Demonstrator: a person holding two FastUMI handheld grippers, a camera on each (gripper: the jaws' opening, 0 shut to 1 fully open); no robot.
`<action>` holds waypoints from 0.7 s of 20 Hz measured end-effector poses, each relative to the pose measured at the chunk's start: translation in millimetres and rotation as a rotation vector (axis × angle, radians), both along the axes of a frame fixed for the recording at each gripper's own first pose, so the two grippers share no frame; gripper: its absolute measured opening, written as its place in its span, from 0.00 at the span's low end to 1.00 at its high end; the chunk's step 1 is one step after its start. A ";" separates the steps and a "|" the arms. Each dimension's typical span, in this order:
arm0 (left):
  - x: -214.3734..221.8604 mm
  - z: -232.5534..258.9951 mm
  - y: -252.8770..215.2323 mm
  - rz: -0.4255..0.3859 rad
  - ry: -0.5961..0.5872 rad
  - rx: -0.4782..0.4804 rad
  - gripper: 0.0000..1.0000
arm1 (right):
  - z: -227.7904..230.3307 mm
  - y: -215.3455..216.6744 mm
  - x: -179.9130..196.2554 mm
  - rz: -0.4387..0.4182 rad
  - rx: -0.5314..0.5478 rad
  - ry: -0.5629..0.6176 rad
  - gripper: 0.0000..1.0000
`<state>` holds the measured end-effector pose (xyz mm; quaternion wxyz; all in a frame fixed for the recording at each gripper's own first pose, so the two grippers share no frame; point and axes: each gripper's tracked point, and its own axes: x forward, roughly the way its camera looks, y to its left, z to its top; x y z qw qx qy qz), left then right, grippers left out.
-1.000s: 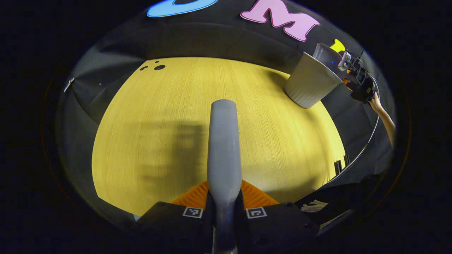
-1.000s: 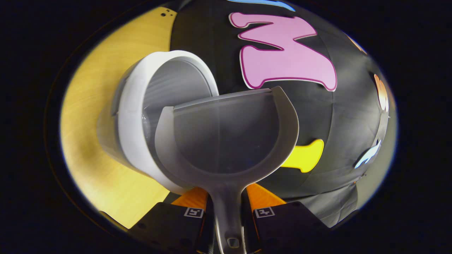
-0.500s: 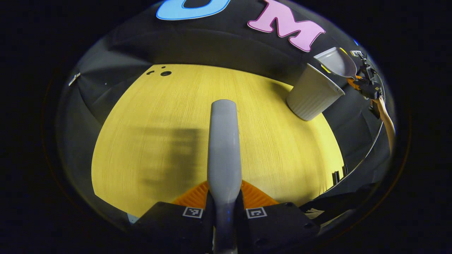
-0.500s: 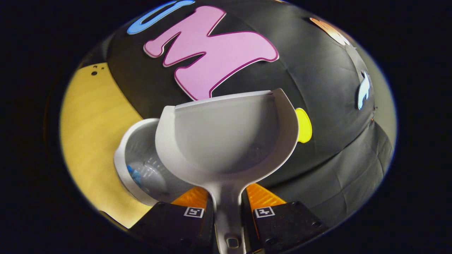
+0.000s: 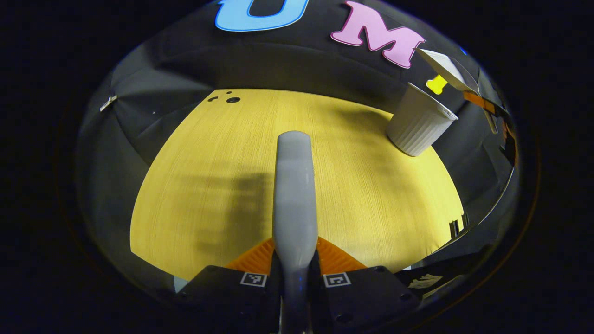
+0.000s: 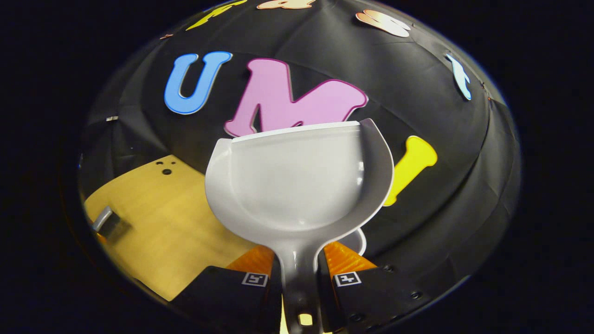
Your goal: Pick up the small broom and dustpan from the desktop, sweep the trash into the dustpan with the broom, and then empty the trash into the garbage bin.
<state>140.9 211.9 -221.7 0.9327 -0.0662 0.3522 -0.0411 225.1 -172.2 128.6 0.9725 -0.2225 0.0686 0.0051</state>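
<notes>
Figure: end of the emptying step. In the right gripper view, the right gripper (image 6: 299, 269) has both fingers pressed on the handle of the dustpan (image 6: 297, 185), whose pan faces the camera, pale and bare of trash. Half a second ago the same pan hung over the open mouth of the garbage bin, and a second ago it was tipped right against the rim; now only a sliver of the bin's rim (image 6: 357, 241) shows at about 4 o'clock of the pan, just beneath it. The pan has thus been righted and lifted off the bin.

In the left gripper view, the left gripper (image 5: 294, 260) pinches the handle of the small broom (image 5: 293, 185), which runs straight up toward 12 o'clock over the wooden desktop (image 5: 209, 153). Its pose matches the two earlier pictures closely. The garbage bin (image 5: 420, 123) stands at 2 o'clock, near the desktop's far edge, and the dustpan (image 5: 445, 69) floats above and just beyond it, farther toward 2 o'clock than before.

No trash shows on the visible part of the desktop. Judged from this, the dumping is done and the task is at or near its close; what remains, if anything, is setting both tools back down.
</notes>
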 end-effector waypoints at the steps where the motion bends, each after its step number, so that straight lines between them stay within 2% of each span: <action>1: -0.8 -3.7 3.7 0.005 -0.003 -0.004 0.27 | -14.4 16.3 -9.2 0.024 0.023 0.025 0.37; 2: -2.5 -7.5 5.0 0.012 -0.008 -0.003 0.30 | -33.8 34.2 -18.1 0.050 0.057 0.059 0.37; 5: -7.8 -19.0 7.8 0.062 -0.001 -0.039 0.30 | -102.7 83.3 -44.1 0.112 0.130 0.181 0.37; 6: -5.8 -24.0 12.0 0.072 0.005 -0.053 0.27 | -129.5 93.9 -53.4 0.118 0.147 0.226 0.37; 8: 0.5 -29.6 18.3 0.081 0.011 -0.041 0.33 | -175.6 107.6 -75.1 0.111 0.184 0.297 0.37; 9: 3.3 -32.3 21.1 0.079 0.014 -0.019 0.30 | -198.3 111.3 -83.9 0.104 0.192 0.338 0.37; 13: 20.1 -48.7 36.2 0.043 0.064 0.085 0.30 | -292.9 118.3 -110.0 0.055 0.246 0.522 0.37; 14: 22.0 -51.7 34.7 0.028 0.078 0.102 0.34 | -310.0 120.2 -113.8 0.041 0.256 0.553 0.37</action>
